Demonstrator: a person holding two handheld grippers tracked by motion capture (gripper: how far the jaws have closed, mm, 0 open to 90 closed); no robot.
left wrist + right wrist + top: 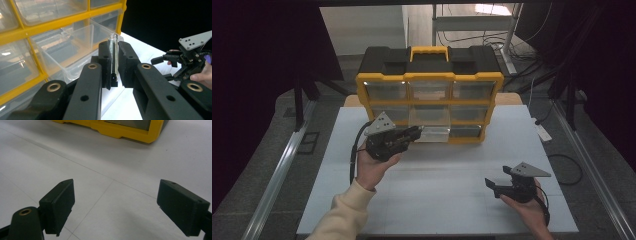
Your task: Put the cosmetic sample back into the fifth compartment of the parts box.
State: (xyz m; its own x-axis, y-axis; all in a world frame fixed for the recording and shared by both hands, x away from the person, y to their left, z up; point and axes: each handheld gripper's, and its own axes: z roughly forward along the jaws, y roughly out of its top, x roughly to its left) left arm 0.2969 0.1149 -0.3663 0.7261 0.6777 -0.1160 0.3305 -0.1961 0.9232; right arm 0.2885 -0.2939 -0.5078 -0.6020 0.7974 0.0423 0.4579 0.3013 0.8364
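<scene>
Left gripper view: left hand-held gripper (113, 58) clamps slim clear glass vial (112, 53) | right hand-held gripper (116, 207) wide, empty

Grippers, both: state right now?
Left tool: closed on a clear glass vial, beside the pulled-out clear drawer.
Right tool: open, nothing between its jaws, over the white table.

The glass tube (112, 53) is partly hidden between the left gripper (115, 62) pads, its lower end lost behind them. In the right gripper view the yellow organizer (120, 130) is cut off by the top edge. Drawer contents are too blurred to tell.
</scene>
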